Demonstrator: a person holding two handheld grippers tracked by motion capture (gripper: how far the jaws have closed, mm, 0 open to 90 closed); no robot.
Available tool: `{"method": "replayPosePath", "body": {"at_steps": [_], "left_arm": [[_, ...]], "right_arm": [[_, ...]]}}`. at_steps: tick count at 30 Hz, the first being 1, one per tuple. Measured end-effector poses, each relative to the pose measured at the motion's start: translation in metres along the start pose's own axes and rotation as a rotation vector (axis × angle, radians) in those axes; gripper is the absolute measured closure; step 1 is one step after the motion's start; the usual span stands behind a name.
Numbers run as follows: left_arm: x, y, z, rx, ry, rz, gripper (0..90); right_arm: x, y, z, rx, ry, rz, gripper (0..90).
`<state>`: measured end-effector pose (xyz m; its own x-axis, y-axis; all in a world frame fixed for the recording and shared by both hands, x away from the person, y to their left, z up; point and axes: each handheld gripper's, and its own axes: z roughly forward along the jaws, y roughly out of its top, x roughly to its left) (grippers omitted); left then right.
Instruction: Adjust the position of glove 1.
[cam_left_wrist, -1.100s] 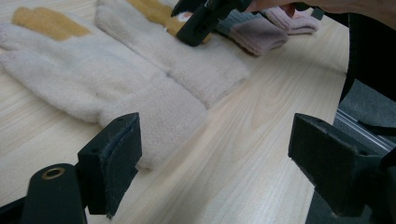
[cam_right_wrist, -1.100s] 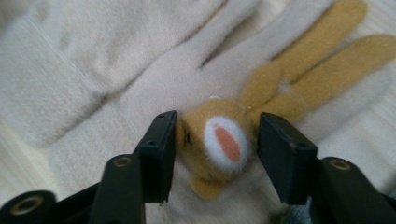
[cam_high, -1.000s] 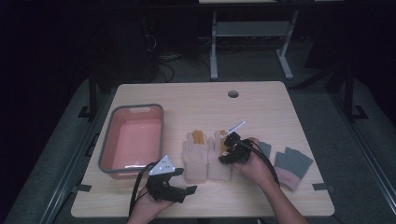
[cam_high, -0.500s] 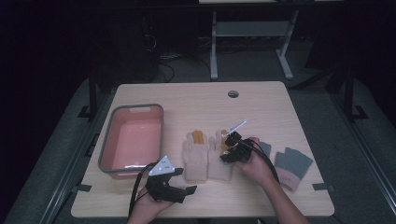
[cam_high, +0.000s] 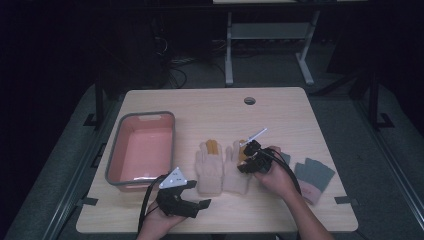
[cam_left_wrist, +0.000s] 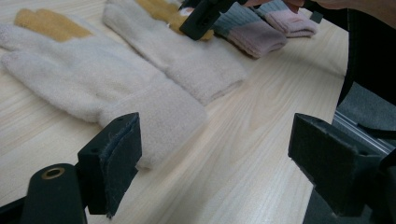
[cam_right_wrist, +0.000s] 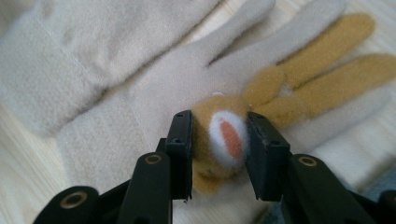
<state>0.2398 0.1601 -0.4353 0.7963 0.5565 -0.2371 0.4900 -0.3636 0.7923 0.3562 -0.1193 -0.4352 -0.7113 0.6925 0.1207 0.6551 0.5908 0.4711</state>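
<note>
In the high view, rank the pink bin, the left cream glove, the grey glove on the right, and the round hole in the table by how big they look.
1. pink bin, clearly largest.
2. left cream glove.
3. grey glove, a little smaller than the cream one; close, and the person's right hand may overlap its edge.
4. table hole, smallest.

Two cream gloves (cam_high: 209, 167), two grey gloves (cam_high: 314, 176), one pink tub (cam_high: 141, 148).

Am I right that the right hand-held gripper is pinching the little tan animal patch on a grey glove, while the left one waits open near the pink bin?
Not quite: the glove is cream, not grey. The right gripper view shows the right hand-held gripper closed on the tan animal patch of that cream glove. The rest holds: in the high view the left hand-held gripper sits open near the pink bin.
</note>
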Motion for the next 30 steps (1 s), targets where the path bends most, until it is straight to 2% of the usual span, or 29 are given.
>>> {"method": "replayPosePath", "body": {"at_steps": [2,8,18,23,30], "left_arm": [[0.0,0.0,-0.001,-0.007,-0.013,-0.019,17.2],[-0.001,0.0,-0.003,-0.01,-0.001,-0.01,17.2],[-0.002,-0.001,-0.004,-0.018,0.006,-0.022,17.2],[-0.002,-0.002,-0.005,-0.014,0.014,-0.015,17.2],[-0.002,-0.002,-0.006,-0.015,0.009,-0.027,17.2]], "right_arm": [[0.002,0.002,-0.004,-0.003,-0.003,-0.016,65.1],[0.006,0.006,-0.013,-0.012,-0.003,-0.051,65.5],[0.009,0.009,-0.031,-0.036,0.005,-0.076,65.9],[0.01,0.012,-0.042,-0.053,0.007,-0.086,65.9],[0.017,0.02,-0.049,-0.071,0.015,-0.112,65.9]]}}
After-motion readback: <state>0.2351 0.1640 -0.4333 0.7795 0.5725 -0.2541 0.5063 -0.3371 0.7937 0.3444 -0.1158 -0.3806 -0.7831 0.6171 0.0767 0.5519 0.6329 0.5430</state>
